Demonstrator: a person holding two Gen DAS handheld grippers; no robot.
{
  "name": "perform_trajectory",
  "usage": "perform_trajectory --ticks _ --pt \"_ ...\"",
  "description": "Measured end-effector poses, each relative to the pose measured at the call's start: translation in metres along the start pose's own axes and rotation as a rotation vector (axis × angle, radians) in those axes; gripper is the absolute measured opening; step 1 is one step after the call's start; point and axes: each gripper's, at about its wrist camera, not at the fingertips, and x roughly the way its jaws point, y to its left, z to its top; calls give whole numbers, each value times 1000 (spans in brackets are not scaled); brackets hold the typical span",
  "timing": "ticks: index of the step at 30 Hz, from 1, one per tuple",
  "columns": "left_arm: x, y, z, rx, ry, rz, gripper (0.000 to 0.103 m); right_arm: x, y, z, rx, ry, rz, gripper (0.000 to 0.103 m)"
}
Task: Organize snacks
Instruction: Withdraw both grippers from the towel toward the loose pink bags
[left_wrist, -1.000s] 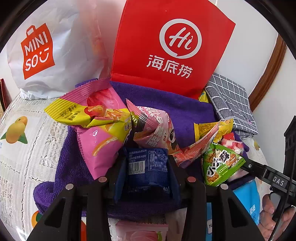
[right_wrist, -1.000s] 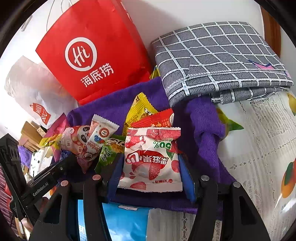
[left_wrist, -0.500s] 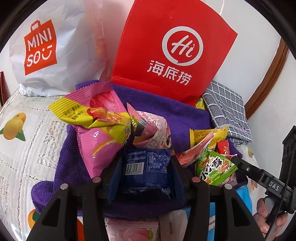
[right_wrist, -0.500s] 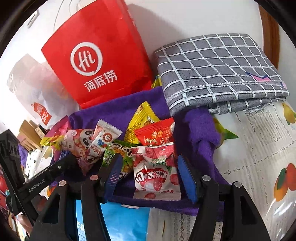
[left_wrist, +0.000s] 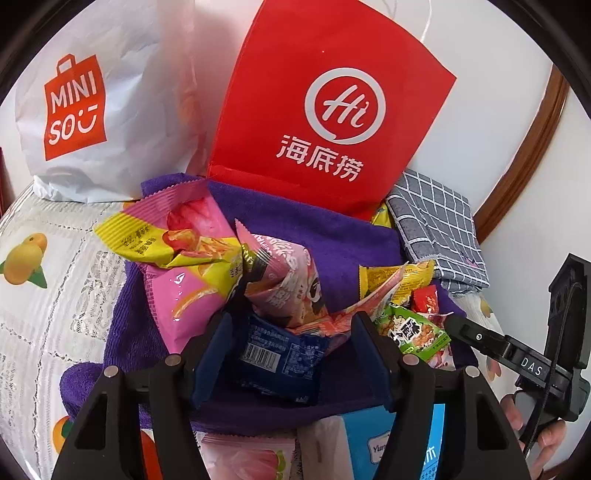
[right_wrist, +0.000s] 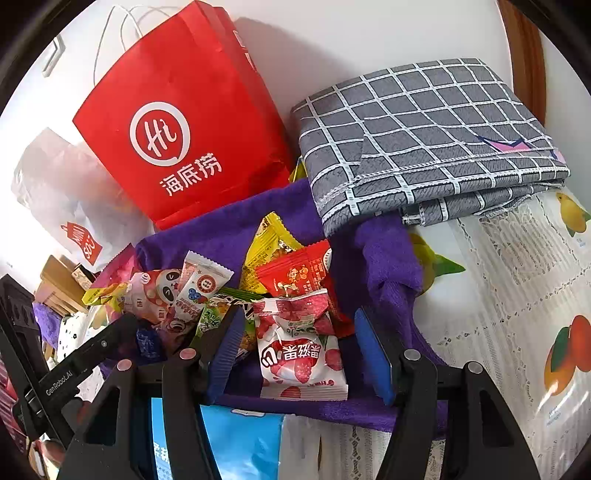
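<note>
The left claw (left_wrist: 291, 354) was spread, its two blue pads standing clear on either side of one dark blue snack packet (left_wrist: 280, 358) that lay on the purple towel (left_wrist: 332, 240) between them. Just ahead of it sat one pink panda packet (left_wrist: 288, 280); ahead and to its left, one large pink-and-yellow bag (left_wrist: 184, 269); to its right, one green packet (left_wrist: 413, 332), with one yellow packet (left_wrist: 391, 275) beyond that.

The right claw (right_wrist: 299, 350) was also spread, with one white strawberry packet (right_wrist: 299, 354) lying loose between its pads, touching neither. Ahead of it lay one red packet (right_wrist: 295, 275) and one yellow one (right_wrist: 269, 240); to its left, one white blueberry-printed packet (right_wrist: 203, 284).

Beyond the pile stood two carrier bags: one red paper bag (left_wrist: 325, 122) and one white Miniso bag (left_wrist: 96, 110). One folded grey checked cloth (right_wrist: 424, 136) lay ahead and right of the right claw. The towel rested on a fruit-printed lace cover (right_wrist: 517, 280) over the bench.
</note>
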Motion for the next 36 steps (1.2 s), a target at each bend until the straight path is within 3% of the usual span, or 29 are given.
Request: perform_trajectory --ticks 9,19,23,26,32,36 --pt "-3 -2 1 3 7 -56 65 -12 9 -3 -47 -59 -19 61" --pt "-23 -11 4 65 -12 -61 65 -51 29 -15 -63 -179 72 61" --pt "-30 -11 2 89 12 -76 65 -70 45 -27 -78 -169 133 57" --pt "-42 -8 -4 103 18 -75 65 -83 61 -38 -112 -161 111 55" --pt "-80 19 -13 106 -15 -13 65 -94 105 -70 -206 -87 64 52" --pt "-97 57 -20 89 -37 88 65 -89 136 -97 -285 -54 69 52"
